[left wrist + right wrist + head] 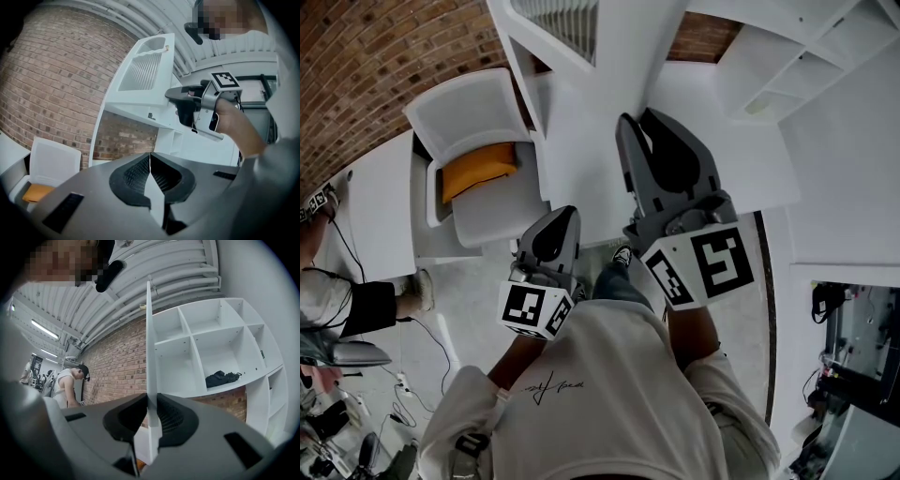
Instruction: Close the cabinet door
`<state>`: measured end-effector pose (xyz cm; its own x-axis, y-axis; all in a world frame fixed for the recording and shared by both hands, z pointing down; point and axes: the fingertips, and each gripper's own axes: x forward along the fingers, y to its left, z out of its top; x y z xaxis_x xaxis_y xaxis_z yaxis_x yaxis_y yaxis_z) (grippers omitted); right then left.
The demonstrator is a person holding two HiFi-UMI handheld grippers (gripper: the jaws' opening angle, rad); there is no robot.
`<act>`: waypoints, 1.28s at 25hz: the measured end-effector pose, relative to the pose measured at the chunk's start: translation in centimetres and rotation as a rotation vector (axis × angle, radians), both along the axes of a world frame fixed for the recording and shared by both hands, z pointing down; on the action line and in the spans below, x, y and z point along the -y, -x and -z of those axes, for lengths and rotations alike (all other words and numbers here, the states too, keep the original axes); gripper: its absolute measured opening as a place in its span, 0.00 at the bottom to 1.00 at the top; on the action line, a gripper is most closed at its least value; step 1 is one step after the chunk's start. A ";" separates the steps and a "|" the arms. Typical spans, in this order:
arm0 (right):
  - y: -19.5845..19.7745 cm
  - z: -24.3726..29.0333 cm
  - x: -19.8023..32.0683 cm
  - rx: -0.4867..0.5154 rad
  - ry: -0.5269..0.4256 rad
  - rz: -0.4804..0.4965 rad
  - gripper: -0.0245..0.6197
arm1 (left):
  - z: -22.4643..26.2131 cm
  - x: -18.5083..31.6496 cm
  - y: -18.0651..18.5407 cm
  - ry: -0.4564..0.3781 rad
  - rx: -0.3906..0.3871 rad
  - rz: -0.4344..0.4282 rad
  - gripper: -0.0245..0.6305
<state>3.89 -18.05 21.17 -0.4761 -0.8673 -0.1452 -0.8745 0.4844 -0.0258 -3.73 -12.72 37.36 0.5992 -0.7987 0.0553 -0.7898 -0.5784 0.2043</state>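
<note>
The white cabinet door (581, 155), with a slatted panel at its top, stands swung out from the white shelving unit (211, 348). In the right gripper view the door (149, 333) shows edge-on as a thin white strip running down between the jaws. My right gripper (636, 120) (149, 401) is shut on that edge. From the left gripper view, the right gripper (187, 107) is seen holding the door (140, 75) at mid-height. My left gripper (565, 217) (150, 161) hangs lower and to the left, apart from the door, shut on nothing.
A white chair with an orange cushion (478, 169) stands left of the door by the brick wall (366, 66). A black cloth (223, 378) lies in one shelf compartment. A person (65, 380) stands at the far left. Cables (412, 366) trail on the floor.
</note>
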 end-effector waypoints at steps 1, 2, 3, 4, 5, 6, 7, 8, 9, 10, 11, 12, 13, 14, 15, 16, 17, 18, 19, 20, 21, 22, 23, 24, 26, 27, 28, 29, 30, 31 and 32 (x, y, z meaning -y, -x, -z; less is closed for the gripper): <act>-0.1 0.0 0.1 0.001 0.001 0.002 0.14 | 0.0 0.1 -0.1 0.001 0.000 -0.001 0.06; -0.3 0.0 0.2 0.001 0.002 0.004 0.14 | -0.1 0.2 -0.2 0.002 0.000 -0.001 0.06; -0.4 0.0 0.3 0.002 0.004 0.006 0.14 | -0.1 0.4 -0.2 0.003 -0.001 -0.001 0.06; -0.5 0.0 0.4 0.001 0.006 0.009 0.14 | -0.1 0.5 -0.3 0.003 -0.002 -0.002 0.06; -0.6 0.0 0.5 0.000 0.008 0.012 0.14 | -0.1 0.7 -0.4 0.003 -0.003 -0.002 0.06; -0.7 0.0 0.6 0.000 0.009 0.015 0.14 | 0.0 0.9 -0.5 0.003 -0.004 -0.003 0.06; -0.8 0.0 0.7 -0.001 0.010 0.017 0.14 | 0.0 1.0 -0.6 0.003 -0.004 -0.005 0.06; -0.9 0.0 0.8 -0.002 0.012 0.019 0.14 | 0.0 1.1 -0.8 0.002 -0.004 -0.008 0.06; -0.9 0.0 0.9 -0.003 0.013 0.020 0.14 | 0.0 1.2 -0.9 0.003 -0.004 -0.010 0.06; -1.0 0.0 1.0 -0.004 0.013 0.021 0.14 | 0.0 1.3 -1.0 0.003 -0.004 -0.012 0.06; -1.1 0.0 1.1 -0.005 0.014 0.023 0.14 | 0.0 1.4 -1.2 0.004 -0.004 -0.013 0.06; -1.2 0.0 1.2 -0.006 0.014 0.024 0.14 | 0.0 1.6 -1.3 0.004 -0.004 -0.014 0.06; -1.3 0.0 1.3 -0.008 0.014 0.027 0.14 | 0.0 1.7 -1.4 0.005 -0.004 -0.015 0.06; -1.3 0.0 1.4 -0.009 0.015 0.030 0.14 | 0.0 1.8 -1.5 0.005 -0.004 -0.017 0.06; -1.4 0.0 1.5 -0.011 0.016 0.034 0.14 | 0.1 1.9 -1.6 0.004 -0.004 -0.018 0.06; -1.5 0.0 1.5 -0.013 0.017 0.038 0.14 | 0.1 2.0 -1.7 0.004 -0.004 -0.019 0.06; -1.5 0.0 1.6 -0.015 0.019 0.043 0.14 | 0.1 2.1 -1.9 0.004 -0.004 -0.020 0.06; -1.6 0.0 1.6 -0.018 0.021 0.049 0.14 | 0.2 2.2 -2.0 0.003 -0.004 -0.021 0.06; -1.6 0.0 1.6 -0.020 0.022 0.054 0.14 | 0.2 2.3 -2.1 0.003 -0.004 -0.022 0.06; -1.7 0.0 1.6 -0.022 0.023 0.059 0.14 | 0.2 2.4 -2.3 0.003 -0.003 -0.023 0.06; -1.7 0.0 1.7 -0.024 0.023 0.063 0.14 | 0.2 2.5 -2.5 0.003 -0.002 -0.024 0.06; -1.8 0.0 1.8 -0.025 0.024 0.067 0.14 | 0.2 2.6 -2.6 0.004 0.000 -0.025 0.06; -1.9 0.0 1.8 -0.025 0.024 0.070 0.14 | 0.2 2.7 -2.8 0.005 0.001 -0.027 0.06; -1.9 0.0 1.9 -0.025 0.024 0.072 0.14 | 0.2 2.8 -2.9 0.004 0.000 -0.028 0.06; -2.1 0.1 2.1 -0.027 0.025 0.078 0.14 | 0.3 3.0 -3.2 0.004 -0.001 -0.029 0.06; -2.2 0.1 2.2 -0.029 0.025 0.082 0.14 | 0.3 3.1 -3.4 0.004 0.001 -0.029 0.06; -2.3 0.1 2.3 -0.031 0.026 0.086 0.14 | 0.3 3.2 -3.5 0.003 0.002 -0.029 0.06; -2.4 0.0 2.4 -0.032 0.026 0.090 0.14 | 0.2 3.3 -3.7 0.002 0.002 -0.029 0.06; -2.5 0.0 2.4 -0.032 0.026 0.093 0.14 | 0.1 3.4 -3.9 0.002 0.001 -0.030 0.06; -2.6 0.0 2.5 -0.032 0.026 0.096 0.14 | 0.0 3.5 -4.0 0.002 0.001 -0.031 0.06; -2.7 0.0 2.5 -0.032 0.027 0.099 0.14 | 0.0 3.6 -4.2 0.003 0.002 -0.032 0.06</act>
